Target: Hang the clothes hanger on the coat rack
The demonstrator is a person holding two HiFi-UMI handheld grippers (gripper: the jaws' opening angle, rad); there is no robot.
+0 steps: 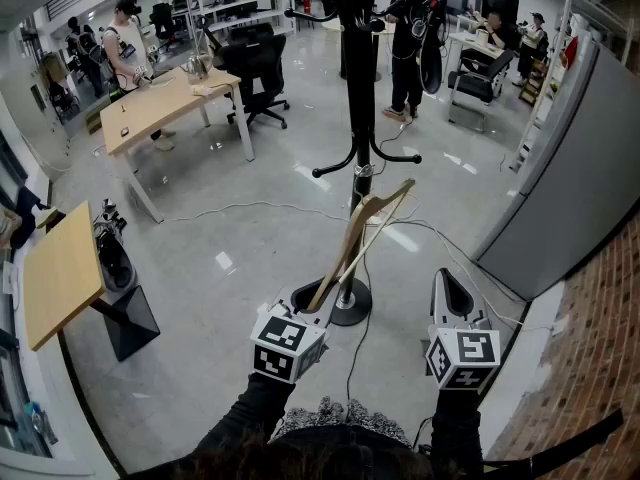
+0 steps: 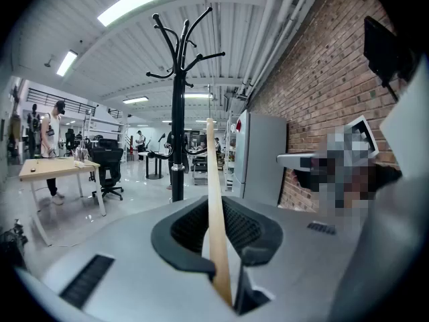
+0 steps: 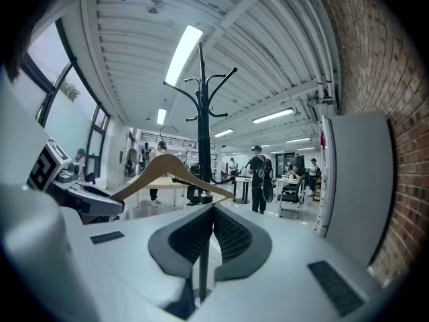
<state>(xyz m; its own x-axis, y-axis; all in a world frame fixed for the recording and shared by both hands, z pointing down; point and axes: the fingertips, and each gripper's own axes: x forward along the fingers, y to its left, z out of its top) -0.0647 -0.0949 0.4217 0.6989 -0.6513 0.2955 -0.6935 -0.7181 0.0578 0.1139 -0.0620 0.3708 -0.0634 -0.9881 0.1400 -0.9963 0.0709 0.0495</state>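
Fingers of the left gripper (image 2: 218, 247) clamped the wooden hanger (image 1: 365, 236), its long axis slanting up toward the coat rack (image 1: 352, 88) just ahead; the right gripper (image 3: 209, 247) was closed, empty.

In the head view the rack (image 1: 352, 88) is cut off at the top by the picture's edge. Part of its base is hidden behind the hanger (image 1: 343, 253) and the left gripper (image 1: 306, 314), and the hanger's lower end is covered by that gripper. In the left gripper view an area right of the rack is blurred over. In the right gripper view the hanger's end left of the rack is hidden behind the left gripper, and its other end, just in front of the rack, is lost behind the right gripper (image 3: 204, 247). The people (image 3: 260, 180) beyond the rack are too small to be told in detail.
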